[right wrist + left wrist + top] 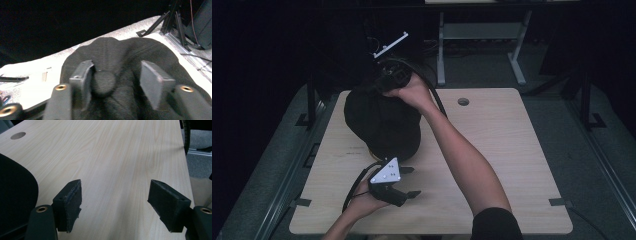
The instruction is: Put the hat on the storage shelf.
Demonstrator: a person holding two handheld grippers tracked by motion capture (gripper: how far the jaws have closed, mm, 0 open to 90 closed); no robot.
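So your right gripper point(116, 75) is sitting right on the crown of the black cap point(382, 122), up at the far end of it in the high view, with your right hand point(409, 90) wrapped around the tool and the cable looping off behind it. Look along its jaws in the right gripper view and you'll see the cap's top button point(103, 82) between them, hard against the one pad on that view's left, while the other pad stands clear of it with a gap. So the jaws are apart, not pinching anything, though that view is a bit blurry.

The cap itself sits on the light wooden table point(492, 150), toward the left half, far side. I can't tell from the high view which way the brim points.

Your left gripper point(409, 182) is nearer to you, just beside the cap's near edge, grey three-cornered plate point(387, 172) on top. Its jaws are spread wide over bare tabletop, nothing between them, and the left gripper view catches the cap's dark edge off to one side. There's a round cable hole point(463, 101) in the table near the far edge.
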